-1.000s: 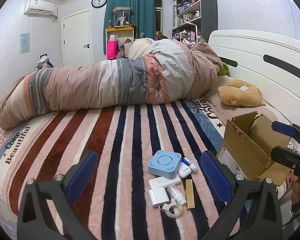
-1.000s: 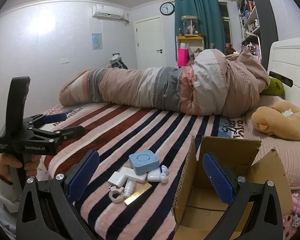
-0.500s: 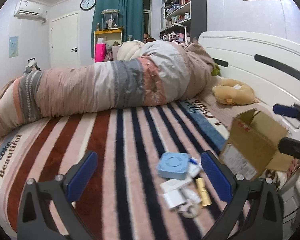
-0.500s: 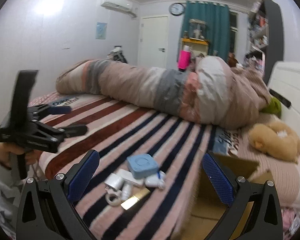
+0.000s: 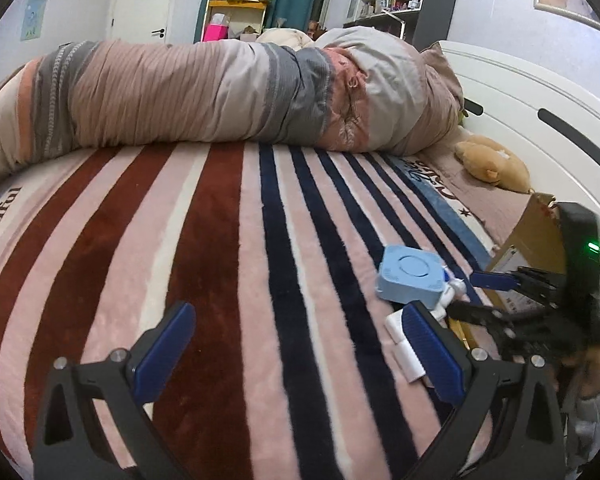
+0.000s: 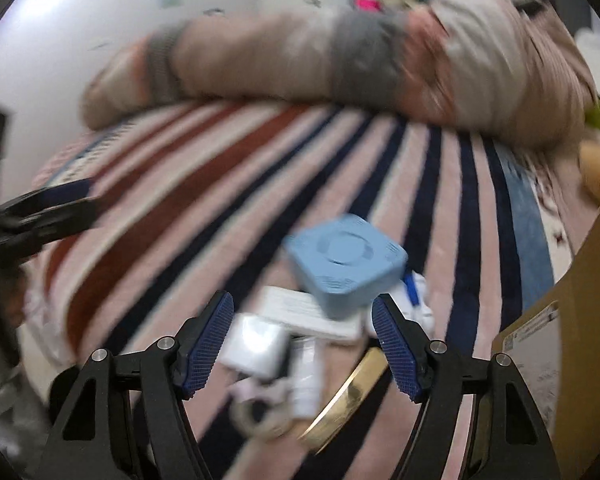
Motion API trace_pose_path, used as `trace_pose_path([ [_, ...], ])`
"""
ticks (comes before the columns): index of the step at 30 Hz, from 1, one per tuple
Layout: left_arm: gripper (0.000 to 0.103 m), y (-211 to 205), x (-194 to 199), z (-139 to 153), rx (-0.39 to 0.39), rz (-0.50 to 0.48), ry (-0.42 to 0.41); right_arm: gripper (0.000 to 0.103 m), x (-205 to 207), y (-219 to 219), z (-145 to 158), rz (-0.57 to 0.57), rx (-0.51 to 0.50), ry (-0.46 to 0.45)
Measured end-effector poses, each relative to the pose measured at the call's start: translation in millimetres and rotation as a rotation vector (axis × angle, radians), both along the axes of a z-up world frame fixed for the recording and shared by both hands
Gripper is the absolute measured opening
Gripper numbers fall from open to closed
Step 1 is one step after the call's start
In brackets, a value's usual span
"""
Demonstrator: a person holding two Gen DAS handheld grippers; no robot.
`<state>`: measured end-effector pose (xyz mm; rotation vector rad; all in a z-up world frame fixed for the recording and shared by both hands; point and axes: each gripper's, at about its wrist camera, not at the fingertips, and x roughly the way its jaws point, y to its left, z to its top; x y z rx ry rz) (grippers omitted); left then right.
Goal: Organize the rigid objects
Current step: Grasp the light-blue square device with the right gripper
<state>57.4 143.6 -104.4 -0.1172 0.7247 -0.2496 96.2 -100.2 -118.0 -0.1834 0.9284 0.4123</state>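
A pile of small objects lies on the striped blanket (image 5: 228,240): a light blue square box (image 5: 410,278) (image 6: 346,258), white blocks (image 6: 256,346) (image 5: 406,354), a white flat box (image 6: 308,314), a gold bar (image 6: 350,394) and a tape ring (image 6: 256,418). My right gripper (image 6: 302,346) is open just above the pile, its pads either side of the white pieces; it shows in the left wrist view (image 5: 472,300) reaching in from the right. My left gripper (image 5: 300,354) is open and empty, left of the pile. A cardboard box (image 6: 580,320) (image 5: 528,240) stands right of the pile.
A rolled quilt (image 5: 220,92) lies across the far side of the bed. A tan plush toy (image 5: 492,164) lies by the white headboard (image 5: 540,100). Shelves, a door and a curtain stand behind the bed.
My right gripper has dropped down and forward close over the pile, and its jaws have narrowed. My left gripper has swung left and lower, so the pile now sits at its right.
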Motion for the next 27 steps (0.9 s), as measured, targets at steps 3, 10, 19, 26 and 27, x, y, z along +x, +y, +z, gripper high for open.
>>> trace_pose_path([
  [3, 0.102, -3, 6, -5, 0.000, -0.008, -0.017, 0.071, 24, -7, -16, -0.024, 0.020, 0.059],
  [10, 0.102, -3, 6, -3, 0.021, 0.019, -0.052, 0.087, 67, 9, -25, -0.005, 0.041, 0.061],
  [19, 0.102, 1, 7, -2, 0.045, 0.040, -0.052, 0.093, 95, 48, -47, -0.041, -0.076, 0.117],
  [26, 0.102, 10, 11, -3, 0.036, 0.024, -0.028, 0.093, 82, 36, -53, -0.116, -0.053, 0.136],
  [27, 0.102, 11, 11, -3, 0.022, 0.011, -0.024, 0.092, 83, 39, -54, -0.106, -0.070, 0.132],
])
